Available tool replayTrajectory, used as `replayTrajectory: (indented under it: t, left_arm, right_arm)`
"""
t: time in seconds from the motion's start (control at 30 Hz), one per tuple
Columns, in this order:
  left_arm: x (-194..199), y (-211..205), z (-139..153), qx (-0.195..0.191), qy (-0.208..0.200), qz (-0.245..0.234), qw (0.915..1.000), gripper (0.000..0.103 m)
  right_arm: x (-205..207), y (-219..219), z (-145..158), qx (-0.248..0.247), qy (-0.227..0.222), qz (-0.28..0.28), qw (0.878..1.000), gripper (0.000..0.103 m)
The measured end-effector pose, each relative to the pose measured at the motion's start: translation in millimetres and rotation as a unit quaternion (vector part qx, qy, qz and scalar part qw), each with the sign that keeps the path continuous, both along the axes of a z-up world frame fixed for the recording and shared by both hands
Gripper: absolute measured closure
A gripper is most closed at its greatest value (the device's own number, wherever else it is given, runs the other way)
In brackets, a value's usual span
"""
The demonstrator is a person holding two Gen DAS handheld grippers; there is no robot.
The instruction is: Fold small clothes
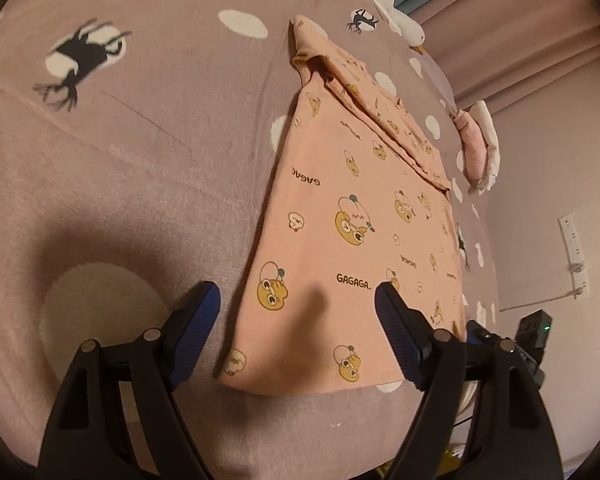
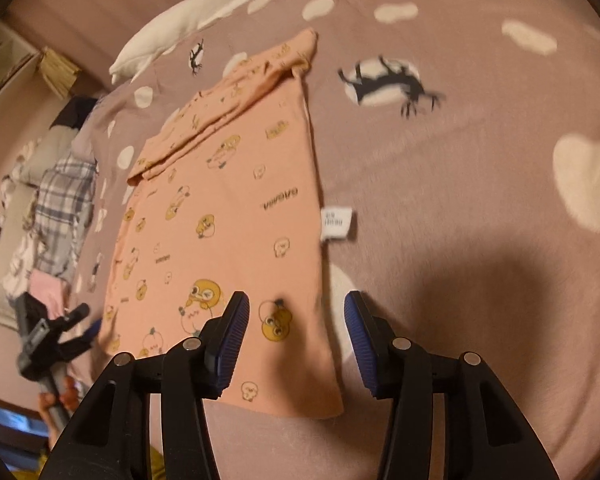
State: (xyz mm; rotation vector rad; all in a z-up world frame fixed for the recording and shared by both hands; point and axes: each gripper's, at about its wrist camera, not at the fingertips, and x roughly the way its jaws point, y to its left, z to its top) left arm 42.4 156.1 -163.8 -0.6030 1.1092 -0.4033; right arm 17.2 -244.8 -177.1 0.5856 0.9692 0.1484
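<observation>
In the left wrist view we see the peach shirt (image 1: pixel 352 216) lying flat on the bed (image 1: pixel 139 152), its hem toward our near edge and its folded-in sleeve (image 1: pixel 384 112) stacked along the side nearest the bed's right edge. Our left gripper (image 1: pixel 297 300) hangs just over the hem's left corner with its jaws spread wide and nothing between the pads. We judge the cloth thin, light and limp: it will sag and slide on itself, so it wants a pinch through the hem at a corner, not in the middle. In the right wrist view the same shirt runs away from us toward the bed's far edge, a white care label (image 2: pixel 337 223) sticking out from its right side seam. Our right gripper (image 2: pixel 295 312) sits over the hem's right corner, jaws parted and holding nothing, the hem edge lying below the gap. We reckon 2 corner pinches, 1 per hand, would let us carry the hem up evenly; an uneven lift could skew the fold or pull the tucked sleeve loose.
</observation>
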Motion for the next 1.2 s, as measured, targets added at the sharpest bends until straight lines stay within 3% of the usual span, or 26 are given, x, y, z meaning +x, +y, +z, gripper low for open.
replayTrajectory:
  t: [0.17, 0.5, 0.8, 1.03, 1.2]
  left_arm:
    - [3.9, -0.3, 0.0, -0.032, -0.002, -0.007, 0.9994, 0.014]
    - [37.3, -26.2, -4.1, -0.048, -0.003, -0.05, 0.9976, 0.014]
    - [63.7, -31.6, -9.5, -0.097, 0.009, -0.056, 0.9936, 0.014]
    - [47.7, -30.0, -6.6, -0.099, 0.005, -0.067, 0.9928, 0.018]
    - [22.9, -30.1, -7.0, -0.081, 0.0, -0.071, 0.9942, 0.022]
  right_arm:
    - [8.4, 2.1, -8.3, 0.056, 0.001, 0.029, 0.998, 0.052]
    - [42.5, -1.6, -15.8, 0.103, -0.016, 0.03, 0.994, 0.051]
    - [76.1, -7.2, -20.3, 0.145, -0.024, 0.027, 0.989, 0.052]
    - [63.2, -2.3, -20.4, 0.155, -0.024, 0.042, 0.987, 0.052]
    - [41.9, 5.3, -22.5, 0.148, -0.016, 0.057, 0.987, 0.059]
